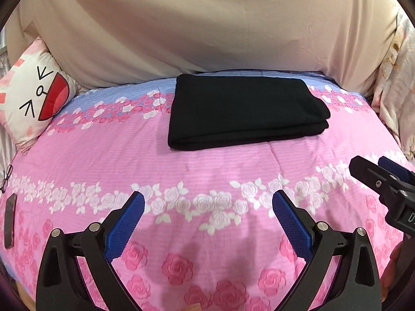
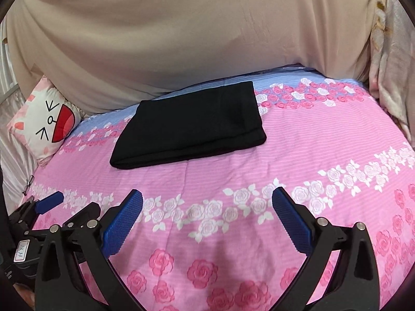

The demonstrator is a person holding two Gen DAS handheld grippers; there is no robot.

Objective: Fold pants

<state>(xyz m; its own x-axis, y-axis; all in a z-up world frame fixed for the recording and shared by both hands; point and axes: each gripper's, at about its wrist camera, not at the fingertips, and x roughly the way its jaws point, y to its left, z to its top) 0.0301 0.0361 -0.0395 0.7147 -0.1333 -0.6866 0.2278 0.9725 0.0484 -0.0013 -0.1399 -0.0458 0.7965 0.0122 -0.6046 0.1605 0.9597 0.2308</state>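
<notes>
Black pants (image 1: 243,111) lie folded into a flat rectangle at the far middle of the pink rose bedspread (image 1: 207,171). They also show in the right wrist view (image 2: 192,127). My left gripper (image 1: 208,199) is open and empty, well short of the pants, above the bedspread. My right gripper (image 2: 207,198) is open and empty, also short of the pants. The right gripper shows at the right edge of the left wrist view (image 1: 381,178). The left gripper shows at the lower left of the right wrist view (image 2: 49,204).
A beige sheet-covered headboard (image 1: 194,31) rises behind the bed. A cartoon-face cushion (image 1: 36,98) leans at the far left. Eyeglasses (image 1: 6,177) and a dark phone (image 1: 9,220) lie at the left edge. Pale curtain fabric (image 1: 396,98) hangs at the right.
</notes>
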